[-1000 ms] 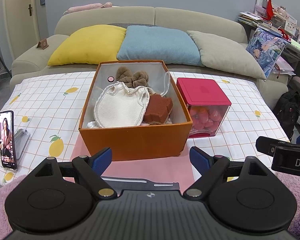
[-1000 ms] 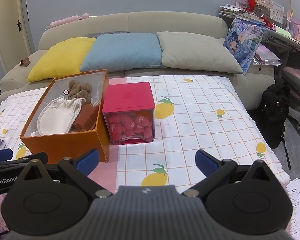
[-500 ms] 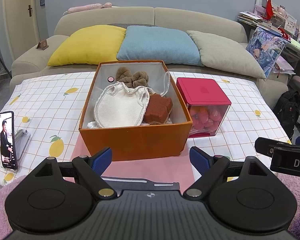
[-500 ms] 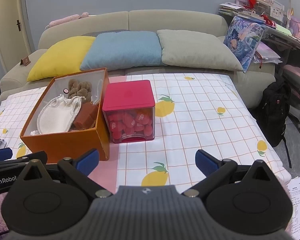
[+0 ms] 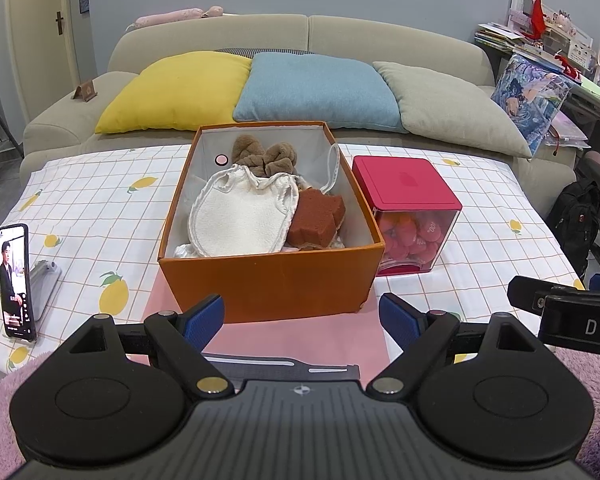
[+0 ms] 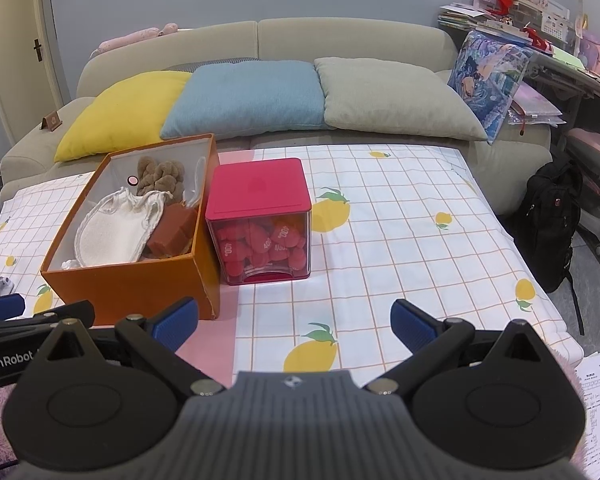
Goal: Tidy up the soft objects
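Observation:
An open orange box [image 5: 268,280] [image 6: 136,280] stands on the table and holds a white cloth mitt [image 5: 240,220] [image 6: 116,228], a brown sponge [image 5: 316,216] [image 6: 172,232] and a brown plush toy [image 5: 264,154] [image 6: 160,172]. My left gripper [image 5: 302,320] is open and empty, just in front of the box. My right gripper [image 6: 296,320] is open and empty, in front of and to the right of the box. A grey strap [image 5: 280,362] lies on the pink mat [image 5: 300,340] under the left gripper.
A clear cube with a red lid [image 5: 406,196] [image 6: 260,196], full of red pieces, stands right of the box. A phone [image 5: 15,280] on a stand is at the table's left edge. A sofa with yellow, blue and grey pillows [image 5: 312,88] is behind.
The right gripper has drawn slightly closer to the table. The left gripper has hardly moved. Both stay open.

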### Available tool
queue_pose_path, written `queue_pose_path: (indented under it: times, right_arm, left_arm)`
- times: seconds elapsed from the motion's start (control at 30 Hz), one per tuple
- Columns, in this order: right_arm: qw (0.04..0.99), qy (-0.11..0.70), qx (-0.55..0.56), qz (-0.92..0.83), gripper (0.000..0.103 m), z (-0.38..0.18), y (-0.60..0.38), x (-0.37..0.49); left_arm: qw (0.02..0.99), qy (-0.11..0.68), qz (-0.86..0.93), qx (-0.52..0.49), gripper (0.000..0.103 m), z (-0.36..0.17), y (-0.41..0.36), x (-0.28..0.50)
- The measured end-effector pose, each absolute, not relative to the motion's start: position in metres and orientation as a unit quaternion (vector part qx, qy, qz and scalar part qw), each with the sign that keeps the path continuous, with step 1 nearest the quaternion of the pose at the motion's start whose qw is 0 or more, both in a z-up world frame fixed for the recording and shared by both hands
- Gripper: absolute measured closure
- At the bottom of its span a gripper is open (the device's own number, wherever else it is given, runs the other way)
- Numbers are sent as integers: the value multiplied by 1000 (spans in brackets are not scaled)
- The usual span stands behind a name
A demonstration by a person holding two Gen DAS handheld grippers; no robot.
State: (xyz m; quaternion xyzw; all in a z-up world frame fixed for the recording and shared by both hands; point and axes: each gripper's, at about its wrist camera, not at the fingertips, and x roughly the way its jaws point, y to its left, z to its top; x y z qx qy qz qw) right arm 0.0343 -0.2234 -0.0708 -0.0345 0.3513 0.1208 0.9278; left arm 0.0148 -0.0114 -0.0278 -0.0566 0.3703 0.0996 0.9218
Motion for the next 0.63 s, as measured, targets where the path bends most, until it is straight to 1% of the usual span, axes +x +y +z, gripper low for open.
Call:
queue_pose_path:
  times: [0.63]
  right_arm:
    - [927,354,-34,122,3,-74,-222,33]
  left_arm:
    - [923,368,97,-54,1,-27,-9,15]
